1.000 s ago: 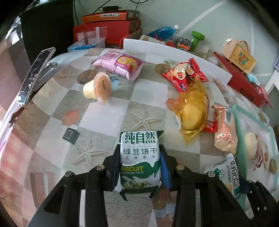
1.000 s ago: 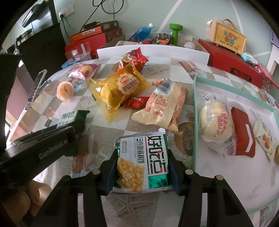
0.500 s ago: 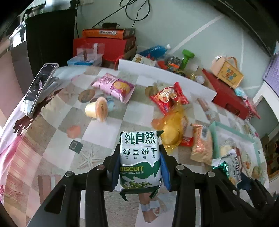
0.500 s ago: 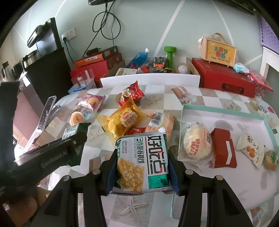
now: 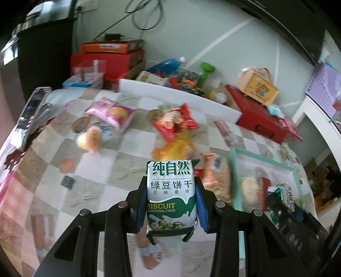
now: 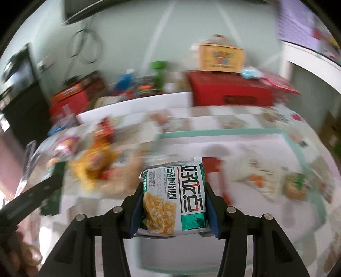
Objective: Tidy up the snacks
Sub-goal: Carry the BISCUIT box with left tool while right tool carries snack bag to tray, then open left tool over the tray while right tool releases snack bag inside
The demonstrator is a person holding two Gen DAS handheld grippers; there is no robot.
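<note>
— What sort of place is this?

— A lived-in room of a home. The table point(image 5: 119, 170) wears a checked cloth printed with starfish, and snack packets point(image 5: 110, 111) lie loose on it.

— Anything besides the table?

— Household clutter along a pale green wall point(image 5: 213, 32): stacked red boxes point(image 5: 106, 61), a small yellow carry box point(image 5: 259, 87), a green dumbbell point(image 5: 205, 72), a blue bottle point(image 5: 165, 65).

— And fittings?

— Cables point(image 5: 147, 15) dangle down the wall by a socket, and a black cabinet point(image 5: 42, 53) stands in the corner. A white, green-rimmed tray point(image 6: 287, 138) sits on the table.
</note>
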